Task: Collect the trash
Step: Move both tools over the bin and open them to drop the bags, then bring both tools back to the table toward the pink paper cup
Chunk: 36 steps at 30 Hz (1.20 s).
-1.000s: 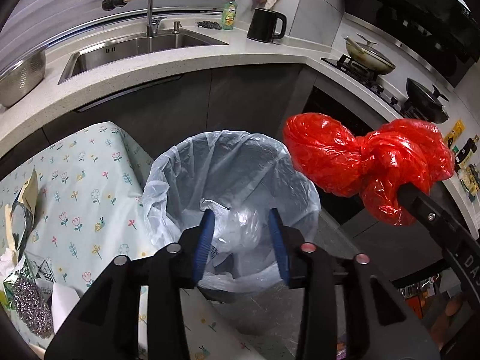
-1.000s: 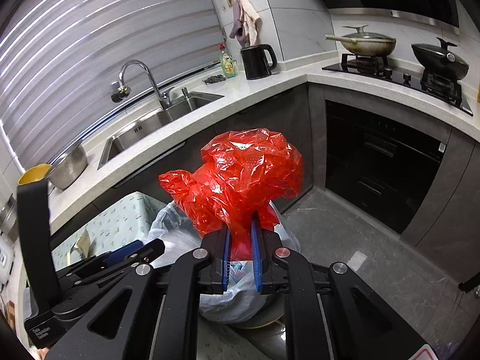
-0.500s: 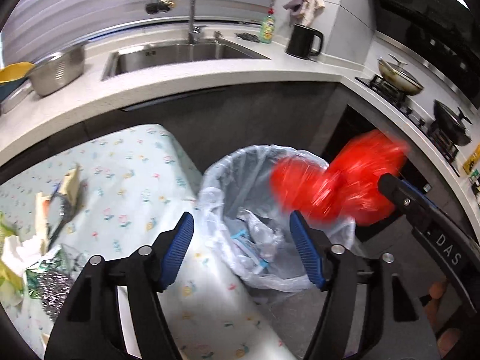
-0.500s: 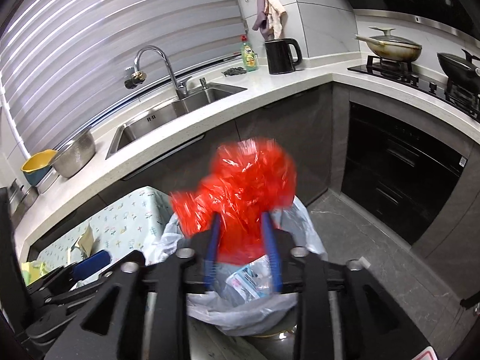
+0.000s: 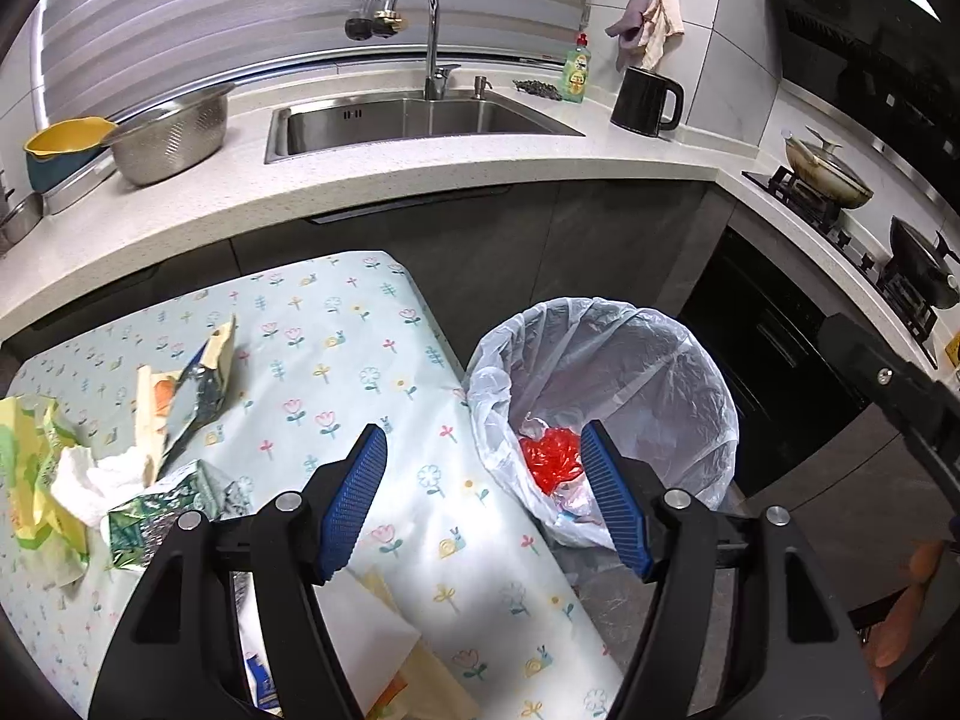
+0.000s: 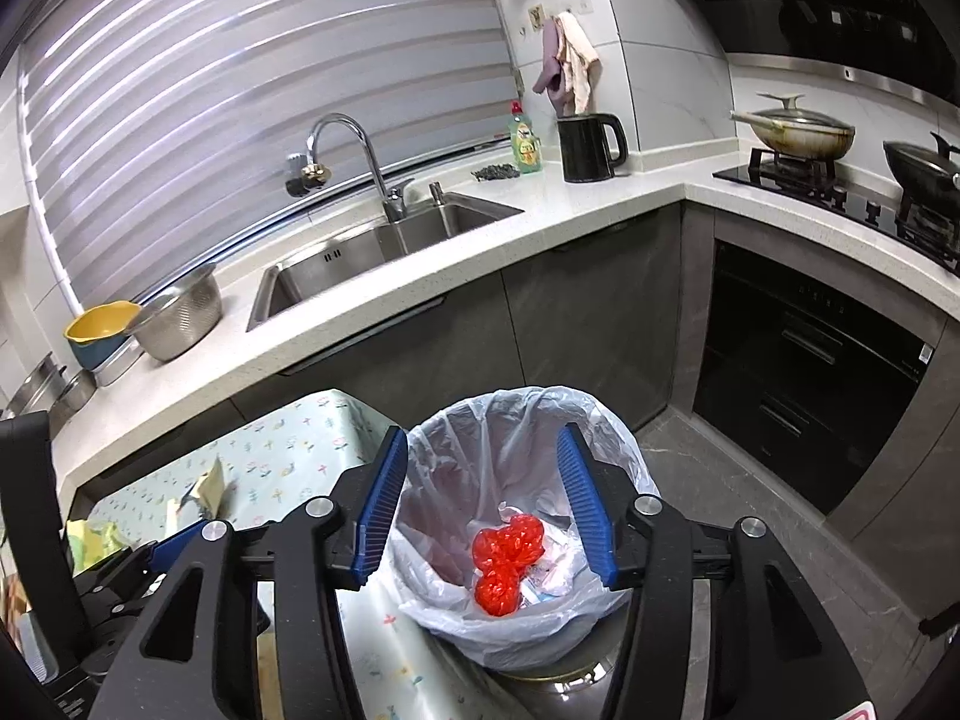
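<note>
My right tongs [image 6: 483, 501] have just been opening and stand spread with nothing between them, above the lined bin [image 6: 624, 474]. The red bag [image 6: 504, 564] lies at its bottom, half hidden from my left tongs [image 5: 483, 495], also spread and empty. Wrappers [image 5: 180, 396] remain on the surface [image 5: 336, 324], some cut off at the frame edge.

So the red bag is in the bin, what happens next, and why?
Probably the left gripper, jaws open and empty, swings over to the crumpled wrappers on the floral tablecloth. The red bag already lies in the lined bin, while that litter remains.
</note>
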{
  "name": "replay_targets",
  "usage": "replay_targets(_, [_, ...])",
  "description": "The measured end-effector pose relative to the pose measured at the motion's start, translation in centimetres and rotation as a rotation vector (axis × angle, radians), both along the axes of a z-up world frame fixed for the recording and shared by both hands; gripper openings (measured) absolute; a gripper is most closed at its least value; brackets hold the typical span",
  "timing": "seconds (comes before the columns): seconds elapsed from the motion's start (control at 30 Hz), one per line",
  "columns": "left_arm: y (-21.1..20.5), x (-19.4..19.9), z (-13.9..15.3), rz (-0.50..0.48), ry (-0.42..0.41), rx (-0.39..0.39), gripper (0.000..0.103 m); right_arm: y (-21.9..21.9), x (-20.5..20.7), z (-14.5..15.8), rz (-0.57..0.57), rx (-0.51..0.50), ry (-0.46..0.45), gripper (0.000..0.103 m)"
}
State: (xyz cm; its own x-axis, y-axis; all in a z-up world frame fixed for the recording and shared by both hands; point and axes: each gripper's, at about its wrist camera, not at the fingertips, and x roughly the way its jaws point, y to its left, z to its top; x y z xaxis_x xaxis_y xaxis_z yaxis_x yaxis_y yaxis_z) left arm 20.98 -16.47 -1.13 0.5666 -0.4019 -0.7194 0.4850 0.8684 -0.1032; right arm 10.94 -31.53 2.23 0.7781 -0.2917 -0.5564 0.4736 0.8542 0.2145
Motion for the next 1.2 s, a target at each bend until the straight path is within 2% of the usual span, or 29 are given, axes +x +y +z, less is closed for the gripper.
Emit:
replay_targets(0.27, [3.2, -1.8, 1.9, 0.032, -0.014, -0.008, 0.064, 3.7, -1.8, 2.3, 0.047, -0.024, -0.025, 0.058])
replay_targets(0.37, [4.9, -2.6, 2.4, 0.059, -0.033, -0.003, 0.072, 5.3, -2.3, 2.9, 0.07, -0.033, -0.03, 0.059])
replay_targets(0.53, [8.0, -3.8, 2.7, 0.093, -0.041, -0.001, 0.078, 7.9, -3.0, 3.5, 0.114, -0.037, -0.033, 0.061])
replay_targets(0.8, [13.2, -5.3, 1.5, 0.147, -0.033, 0.037, 0.083, 12.1, -3.7, 3.0, 0.185, -0.031, -0.011, 0.062])
replay_targets(1.2, [20.4, -7.5, -1.7, 0.194, 0.008, 0.085, 0.092, 16.6, -4.3, 0.1, 0.249, 0.007, 0.05, 0.062])
